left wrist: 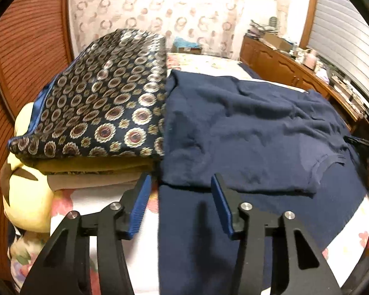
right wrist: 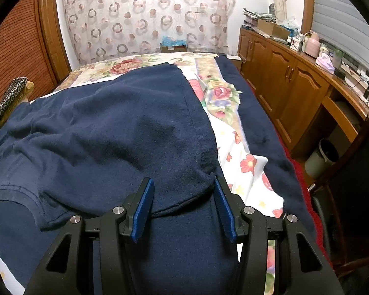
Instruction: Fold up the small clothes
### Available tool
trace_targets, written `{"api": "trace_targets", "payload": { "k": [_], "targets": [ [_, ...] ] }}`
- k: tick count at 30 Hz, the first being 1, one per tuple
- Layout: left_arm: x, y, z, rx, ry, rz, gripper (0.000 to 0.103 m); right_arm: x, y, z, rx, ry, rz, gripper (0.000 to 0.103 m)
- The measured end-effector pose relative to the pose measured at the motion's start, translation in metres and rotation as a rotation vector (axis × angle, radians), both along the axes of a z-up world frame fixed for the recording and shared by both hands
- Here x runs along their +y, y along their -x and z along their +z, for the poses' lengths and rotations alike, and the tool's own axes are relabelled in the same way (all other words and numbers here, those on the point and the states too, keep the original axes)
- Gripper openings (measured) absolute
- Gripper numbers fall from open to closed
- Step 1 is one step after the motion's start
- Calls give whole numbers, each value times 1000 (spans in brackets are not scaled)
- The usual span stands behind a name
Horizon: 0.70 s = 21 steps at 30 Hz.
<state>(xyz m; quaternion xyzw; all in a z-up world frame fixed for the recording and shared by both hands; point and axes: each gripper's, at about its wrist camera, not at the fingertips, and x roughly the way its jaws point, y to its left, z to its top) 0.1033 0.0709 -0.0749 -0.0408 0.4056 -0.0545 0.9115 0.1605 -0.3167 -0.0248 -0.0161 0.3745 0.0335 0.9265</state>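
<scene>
Right now the navy shirt (right wrist: 105, 127) lies spread in front of both my tools, on the navy blanket (right wrist: 265, 127) that covers part of the floral bedspread (right wrist: 236, 147). Its near hem bunches up between the fingers of my right gripper (right wrist: 183, 211); the blue pads stand part open on either side of that ridge, and I think the right pad brushes the cloth, though the fisheye makes that hard to judge, so I call it not yet clamped. My left gripper (left wrist: 182, 206) hovers just short of the shirt's near edge, jaws half apart with nothing between them but blanket below. A short sleeve (left wrist: 315, 172) lies flat ahead and to the right of it. To the left of that tool sits a stack of folded clothes (left wrist: 93, 113), patterned piece on top, touching the shirt's side.

I judge this as the start of a fold: corners being lined up. Next I need both tools to pinch the near hem at matching points, then lift and carry it forward evenly, clear of the stack.
</scene>
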Motion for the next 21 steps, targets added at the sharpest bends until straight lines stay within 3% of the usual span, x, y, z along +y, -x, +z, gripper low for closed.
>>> {"api": "trace_targets", "payload": {
  "k": [3,6,13,15,16,21],
  "targets": [
    [2,-2,-3,0,3,20,44,0,0,0,0,0,0,52],
    [-1,-6,-6,9,0,1,28,0,0,0,0,1,0,52],
    [-2,-13,-10,19,-11,7,27,-1,0,0,0,2,1,52],
    [-4,-12,-8,8,-17,-11,16,-1,0,0,0,2,1,52],
    [-5,-12,-7,4,-15,-17,4,-1,0,0,1,2,1,52],
    [-10,-12,-3,-11,-49,-6,4,-1,-1,-1,1,3,1,52]
  ]
}}
